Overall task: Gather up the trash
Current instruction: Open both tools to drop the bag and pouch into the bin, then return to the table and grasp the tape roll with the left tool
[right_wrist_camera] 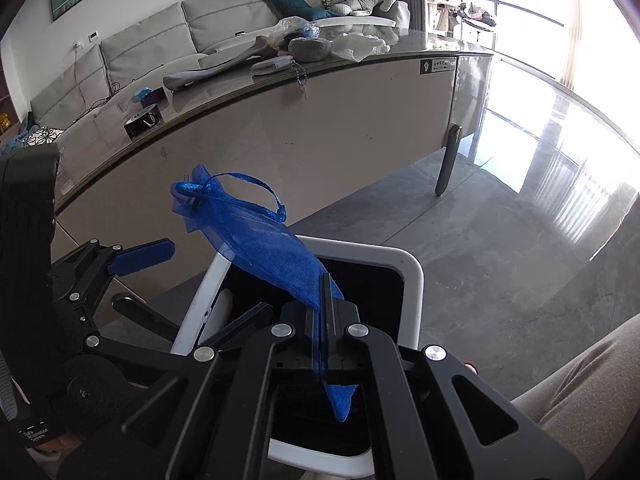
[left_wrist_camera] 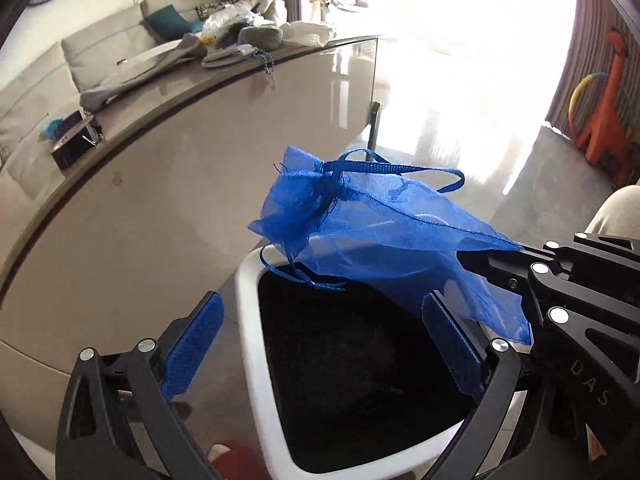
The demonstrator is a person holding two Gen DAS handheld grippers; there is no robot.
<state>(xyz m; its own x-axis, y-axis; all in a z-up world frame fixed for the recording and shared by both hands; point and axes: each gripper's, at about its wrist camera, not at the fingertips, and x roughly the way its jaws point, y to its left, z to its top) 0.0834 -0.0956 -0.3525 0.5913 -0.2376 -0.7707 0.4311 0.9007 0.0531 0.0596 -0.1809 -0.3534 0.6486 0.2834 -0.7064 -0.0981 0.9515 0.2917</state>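
A sheer blue drawstring pouch (left_wrist_camera: 372, 220) hangs over the open white-rimmed trash bin (left_wrist_camera: 248, 320), which has a black inside. My right gripper (right_wrist_camera: 325, 292) is shut on the pouch (right_wrist_camera: 260, 236), pinching its lower edge between the jaws; it enters the left wrist view (left_wrist_camera: 516, 256) from the right. My left gripper (left_wrist_camera: 320, 344) is open and empty, its blue pads spread either side of the bin's mouth. It also shows in the right wrist view (right_wrist_camera: 192, 280) at the left, by the bin rim (right_wrist_camera: 412, 280).
A long beige table (right_wrist_camera: 280, 128) stands behind the bin, with socks, a plastic bag, cloths and a small black box (right_wrist_camera: 140, 122) on top. A grey sofa is beyond. Glossy grey floor (right_wrist_camera: 500, 260) lies to the right. An orange toy (left_wrist_camera: 604, 112) stands by the curtain. The person's leg (right_wrist_camera: 580, 400) is at lower right.
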